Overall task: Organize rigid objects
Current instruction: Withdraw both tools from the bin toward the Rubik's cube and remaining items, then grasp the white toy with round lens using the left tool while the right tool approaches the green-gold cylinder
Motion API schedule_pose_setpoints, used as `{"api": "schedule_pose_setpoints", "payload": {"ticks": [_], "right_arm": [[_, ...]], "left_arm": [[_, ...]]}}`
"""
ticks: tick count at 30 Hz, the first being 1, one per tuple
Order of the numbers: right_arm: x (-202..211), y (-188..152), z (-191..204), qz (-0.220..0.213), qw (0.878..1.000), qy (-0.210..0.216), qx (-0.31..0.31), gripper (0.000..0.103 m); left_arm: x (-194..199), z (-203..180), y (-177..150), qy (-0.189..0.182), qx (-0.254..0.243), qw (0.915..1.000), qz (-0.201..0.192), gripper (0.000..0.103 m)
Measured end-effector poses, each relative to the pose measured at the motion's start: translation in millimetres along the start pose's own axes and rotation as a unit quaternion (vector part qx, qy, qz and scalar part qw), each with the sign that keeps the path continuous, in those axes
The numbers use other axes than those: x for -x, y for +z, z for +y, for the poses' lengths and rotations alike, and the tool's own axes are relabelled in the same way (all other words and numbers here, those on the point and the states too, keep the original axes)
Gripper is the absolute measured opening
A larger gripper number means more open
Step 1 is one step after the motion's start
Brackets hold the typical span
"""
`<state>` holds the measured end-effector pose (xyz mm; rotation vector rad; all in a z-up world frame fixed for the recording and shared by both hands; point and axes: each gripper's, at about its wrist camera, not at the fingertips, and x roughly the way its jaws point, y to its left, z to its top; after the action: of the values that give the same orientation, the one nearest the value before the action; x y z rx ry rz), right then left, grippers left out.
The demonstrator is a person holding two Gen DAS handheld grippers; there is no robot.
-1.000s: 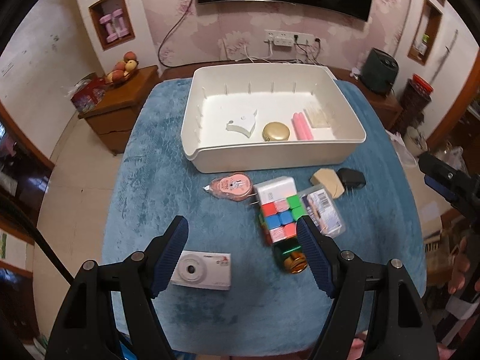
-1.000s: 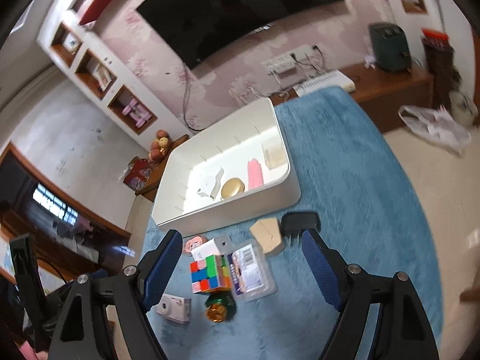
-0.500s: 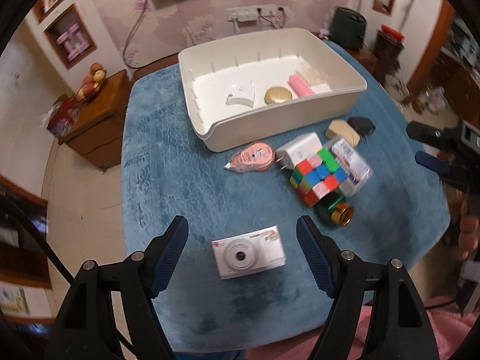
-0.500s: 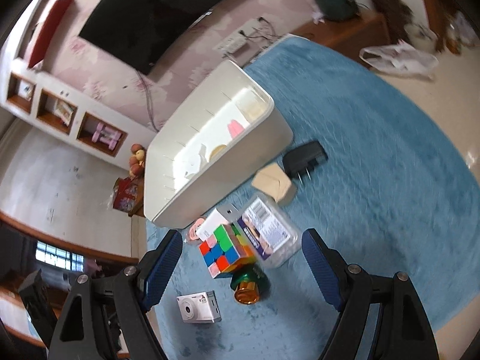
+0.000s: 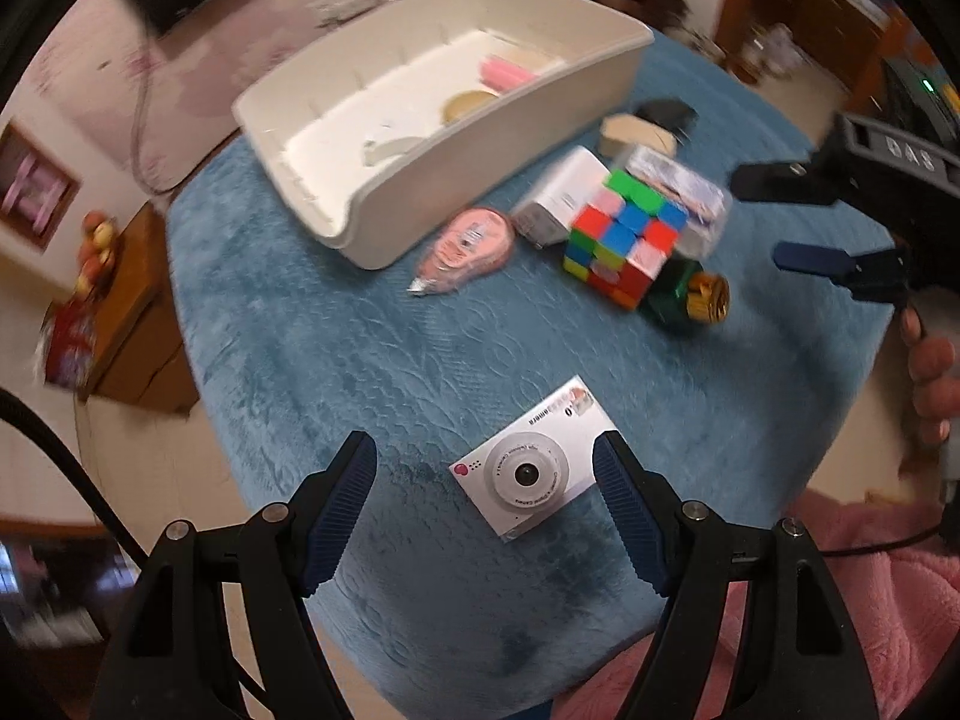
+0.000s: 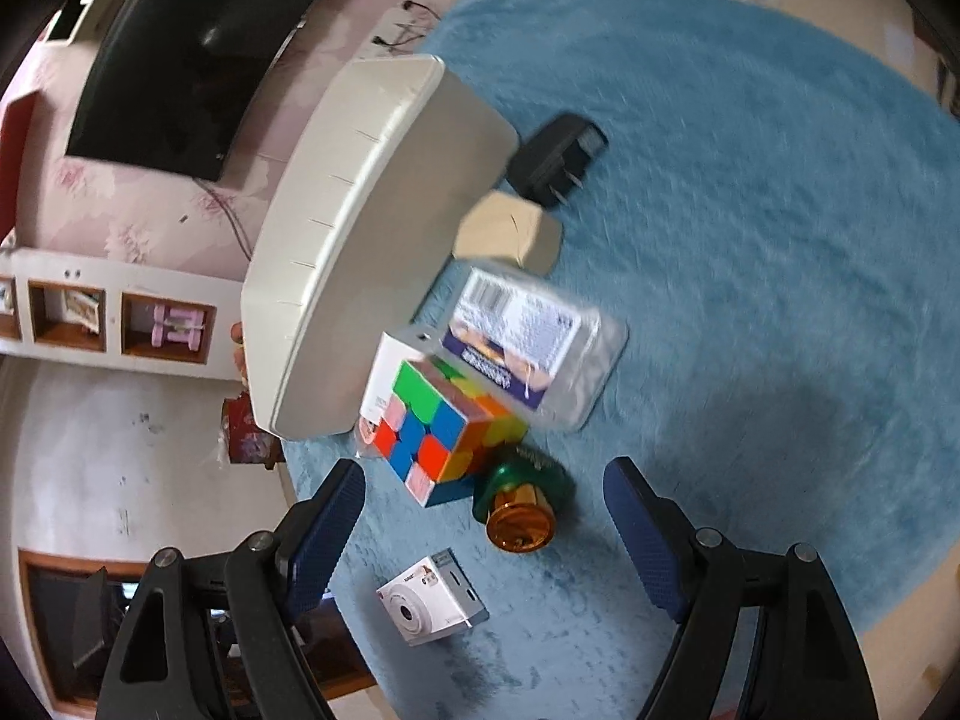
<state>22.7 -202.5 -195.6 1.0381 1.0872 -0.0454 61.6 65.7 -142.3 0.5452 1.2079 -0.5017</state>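
A white toy camera (image 5: 528, 471) (image 6: 429, 605) lies lens-up on the blue cloth (image 5: 336, 348). My left gripper (image 5: 483, 498) hangs open just over it, a finger on each side, not touching. Further back lie a colour cube (image 5: 624, 240) (image 6: 438, 426), a green bottle with a gold cap (image 5: 690, 297) (image 6: 519, 510), a clear plastic box (image 6: 531, 348), a white block (image 5: 558, 198), a pink tape dispenser (image 5: 471, 246), a beige piece (image 6: 510, 231) and a black plug (image 6: 558, 159). My right gripper (image 6: 483, 534) is open above the green bottle. The white bin (image 5: 480, 132) (image 6: 336, 252) holds a few small items.
A wooden side cabinet (image 5: 132, 312) with fruit stands left of the table. A TV (image 6: 180, 78) and wall shelves (image 6: 108, 318) are behind. A pink sleeve (image 5: 852, 588) and a hand (image 5: 930, 384) show at the right, near the table's front edge.
Both grippers have come down and rolled. The white camera now lies between the left fingers; the green bottle and cube have drawn close to the right gripper. No object has moved.
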Motion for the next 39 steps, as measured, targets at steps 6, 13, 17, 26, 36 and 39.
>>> {"api": "schedule_pose_setpoints", "payload": {"ticks": [6, 13, 17, 26, 36, 39], "right_arm": [[-17.5, -10.4, -7.8, 0.017, 0.999, 0.012, -0.049, 0.082], [-34.4, -16.7, -11.8, 0.037, 0.997, 0.007, -0.072, 0.082], [-43.7, -20.0, -9.7, 0.051, 0.996, -0.015, -0.068, 0.082], [-55.6, -19.3, 8.7, 0.052, 0.997, -0.034, -0.050, 0.082], [-70.2, -15.9, 23.7, 0.066, 0.996, -0.056, -0.018, 0.079], [-75.6, -16.5, 28.7, 0.075, 0.994, -0.079, 0.001, 0.072]], "left_arm": [[-22.8, -5.6, 3.4, -0.025, -0.055, 0.9977, 0.030, 0.081], [-56.0, -12.3, 3.3, -0.060, -0.093, 0.9899, 0.088, 0.081], [-75.5, -17.3, 0.2, -0.053, -0.119, 0.9842, 0.121, 0.083], [-99.4, -25.4, -4.2, -0.058, -0.136, 0.9784, 0.144, 0.086], [-120.0, -37.5, -1.8, -0.067, -0.132, 0.9760, 0.159, 0.086], [-126.6, -30.2, 2.8, -0.072, -0.130, 0.9755, 0.162, 0.086]]}}
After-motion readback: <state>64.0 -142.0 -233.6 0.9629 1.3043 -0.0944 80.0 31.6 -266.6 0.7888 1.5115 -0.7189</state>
